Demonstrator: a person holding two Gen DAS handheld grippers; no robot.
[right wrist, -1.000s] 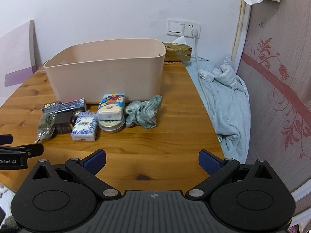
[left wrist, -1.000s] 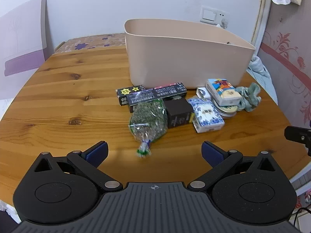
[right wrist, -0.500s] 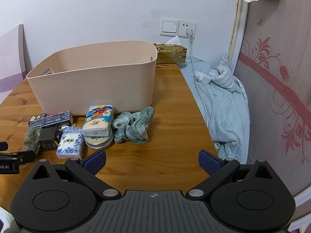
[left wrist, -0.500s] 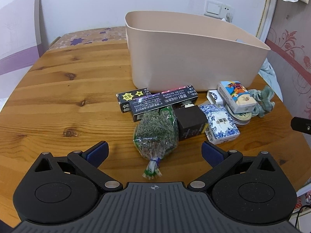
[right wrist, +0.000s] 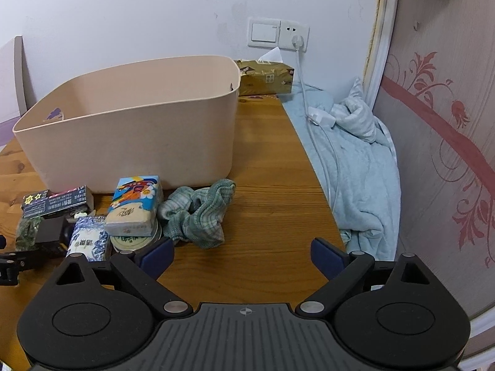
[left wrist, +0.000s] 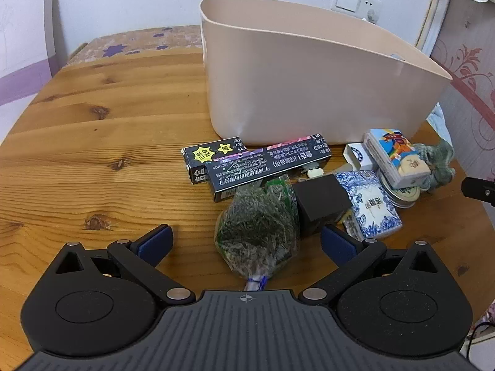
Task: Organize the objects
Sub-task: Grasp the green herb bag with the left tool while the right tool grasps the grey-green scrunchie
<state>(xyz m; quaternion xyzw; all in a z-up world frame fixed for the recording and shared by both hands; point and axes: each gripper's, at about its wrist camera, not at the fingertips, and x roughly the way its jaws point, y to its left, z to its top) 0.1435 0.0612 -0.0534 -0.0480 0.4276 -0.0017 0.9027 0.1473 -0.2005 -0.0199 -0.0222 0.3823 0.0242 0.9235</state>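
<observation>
A beige plastic bin point(left wrist: 309, 92) point(right wrist: 133, 142) stands on the round wooden table point(left wrist: 92, 142). In front of it lies a cluster: two long black boxes point(left wrist: 266, 165), a clear bag of dried herbs point(left wrist: 260, 232), a small black box point(left wrist: 321, 207), a blue-and-white pack point(left wrist: 371, 207) point(right wrist: 88, 242), a colourful pack point(right wrist: 136, 205) on a round tin point(right wrist: 136, 241), and a green checked cloth point(right wrist: 198, 213). My left gripper point(left wrist: 246, 242) is open, with the herb bag lying between its jaws, untouched. My right gripper point(right wrist: 241, 255) is open and its jaws are closing; bare table lies between them, the cloth just ahead to the left.
A gold tissue box point(right wrist: 266, 77) sits behind the bin by the wall socket point(right wrist: 297, 37). A light blue blanket point(right wrist: 355, 160) with a white cable lies off the table's right edge. A purple-patterned surface point(left wrist: 133, 46) adjoins the table's far side.
Both grippers have moved forward and a little down toward the cluster. The herb bag now lies between the left jaws; the cloth sits closer to the right gripper, whose jaws have narrowed slightly.
</observation>
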